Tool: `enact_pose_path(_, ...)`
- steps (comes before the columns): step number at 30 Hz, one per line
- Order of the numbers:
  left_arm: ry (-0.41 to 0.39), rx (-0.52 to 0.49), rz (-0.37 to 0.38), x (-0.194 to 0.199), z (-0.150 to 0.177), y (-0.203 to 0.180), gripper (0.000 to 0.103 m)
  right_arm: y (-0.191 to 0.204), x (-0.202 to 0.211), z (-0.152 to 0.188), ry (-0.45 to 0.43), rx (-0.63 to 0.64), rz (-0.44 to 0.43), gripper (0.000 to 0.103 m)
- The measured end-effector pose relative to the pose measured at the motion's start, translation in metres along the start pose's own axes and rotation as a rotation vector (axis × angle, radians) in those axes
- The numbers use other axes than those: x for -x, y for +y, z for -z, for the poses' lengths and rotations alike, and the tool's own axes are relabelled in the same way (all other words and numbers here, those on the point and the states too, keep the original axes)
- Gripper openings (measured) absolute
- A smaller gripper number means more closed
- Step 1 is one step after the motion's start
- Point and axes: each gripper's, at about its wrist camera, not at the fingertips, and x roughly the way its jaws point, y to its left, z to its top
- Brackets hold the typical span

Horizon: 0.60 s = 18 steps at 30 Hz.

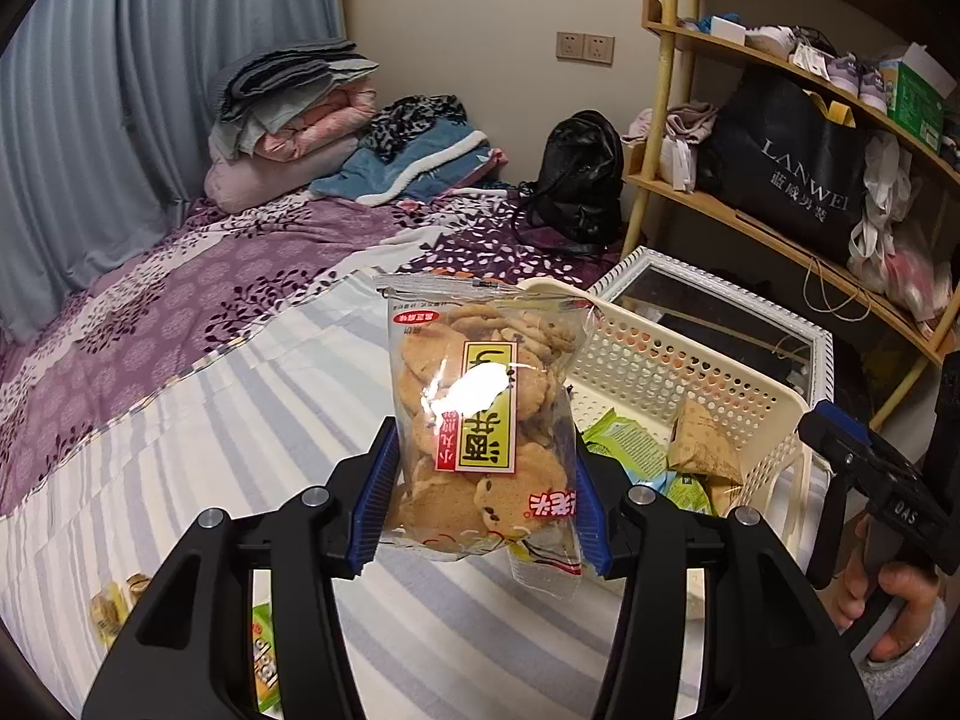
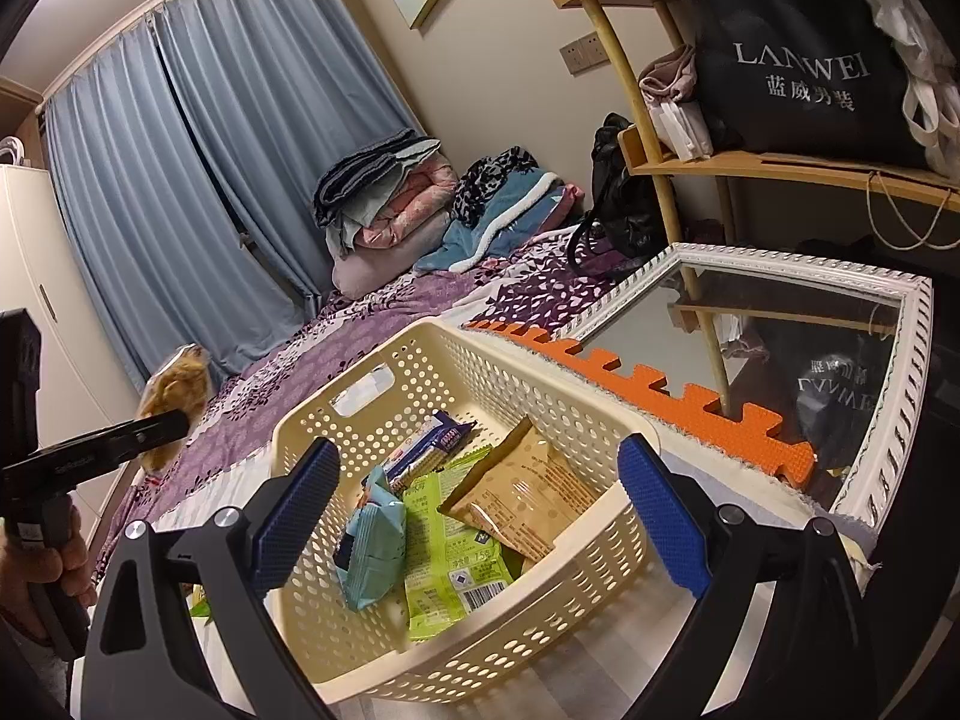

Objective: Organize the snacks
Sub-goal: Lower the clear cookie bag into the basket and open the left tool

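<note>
Right, a clear plastic bag of round brown cookies with a yellow label (image 1: pixel 483 414) sits clamped between the blue ribbed pads of the left gripper (image 1: pixel 480 492), held upright above the striped bedsheet (image 1: pixel 252 396). Just beyond the bag and off to the claw's right stands the cream perforated plastic basket (image 1: pixel 648 360), already holding a few packets. From the right wrist view those show clearly: a light blue snack packet (image 2: pixel 372 540), a green wrapper with a barcode (image 2: pixel 447 558), a tan paper pouch (image 2: pixel 516 492) and a blue-and-white biscuit pack (image 2: pixel 429 450). The right gripper (image 2: pixel 480 516) hangs over the basket's near rim with its jaws spread wide and nothing between them. Past the basket, on that claw's far right, an orange foam puzzle mat (image 2: pixel 654 396) lies against a white-framed mirror (image 2: pixel 900 396). Below the left claw, a couple of small packets (image 1: pixel 114 606) lie on the sheet.
</note>
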Motion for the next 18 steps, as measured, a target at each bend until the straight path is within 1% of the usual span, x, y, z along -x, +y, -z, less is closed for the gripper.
enact_pose_path(9, 0.03, -0.026, 0.028, -0.036, -0.014, -0.017, 0.053, -0.004, -0.005, 0.0, 0.005, -0.01, 0.0, 0.093)
enact_pose_path(14, 0.026, -0.047, 0.042, -0.048, -0.023, -0.025, 0.053, -0.006, -0.006, -0.001, 0.003, -0.016, 0.0, 0.093)
enact_pose_path(15, 0.028, -0.046, 0.044, -0.049, -0.023, -0.024, 0.055, -0.006, -0.006, -0.001, 0.004, -0.016, 0.0, 0.093)
enact_pose_path(17, 0.024, -0.04, 0.046, -0.05, -0.023, -0.023, 0.064, -0.005, -0.007, -0.001, 0.004, -0.013, 0.002, 0.093)
enact_pose_path(18, 0.021, -0.04, 0.043, -0.049, -0.023, -0.022, 0.071, -0.005, -0.007, -0.002, 0.004, -0.012, 0.003, 0.093)
